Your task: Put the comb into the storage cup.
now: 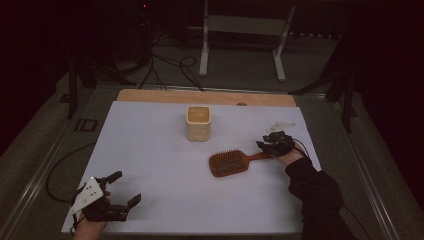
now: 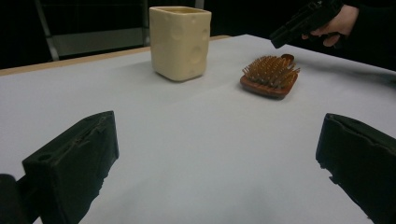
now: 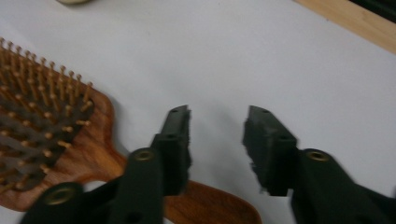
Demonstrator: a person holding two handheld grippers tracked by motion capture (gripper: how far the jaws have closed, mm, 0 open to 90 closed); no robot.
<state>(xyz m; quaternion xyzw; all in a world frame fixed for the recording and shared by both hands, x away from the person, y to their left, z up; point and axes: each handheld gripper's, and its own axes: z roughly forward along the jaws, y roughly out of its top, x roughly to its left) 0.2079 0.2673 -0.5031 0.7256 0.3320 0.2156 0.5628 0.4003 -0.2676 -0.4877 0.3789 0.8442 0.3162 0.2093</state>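
At the near left corner of the white worktop [image 1: 150,200] we see the left claw [image 1: 126,187] resting low with its jaws spread wide and nothing between them. Farther in and to the right, the wooden hairbrush [image 1: 231,162] lies bristles up, its handle pointing right toward the right claw [image 1: 267,145], whose jaws stand narrowed above the handle without clamping it. Beyond the brush, near the worktop's far middle, stands a cream square cup [image 1: 198,123], upright and well apart from both claws.

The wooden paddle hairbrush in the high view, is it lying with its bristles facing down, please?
No, the wooden paddle hairbrush lies bristles up on the white table.
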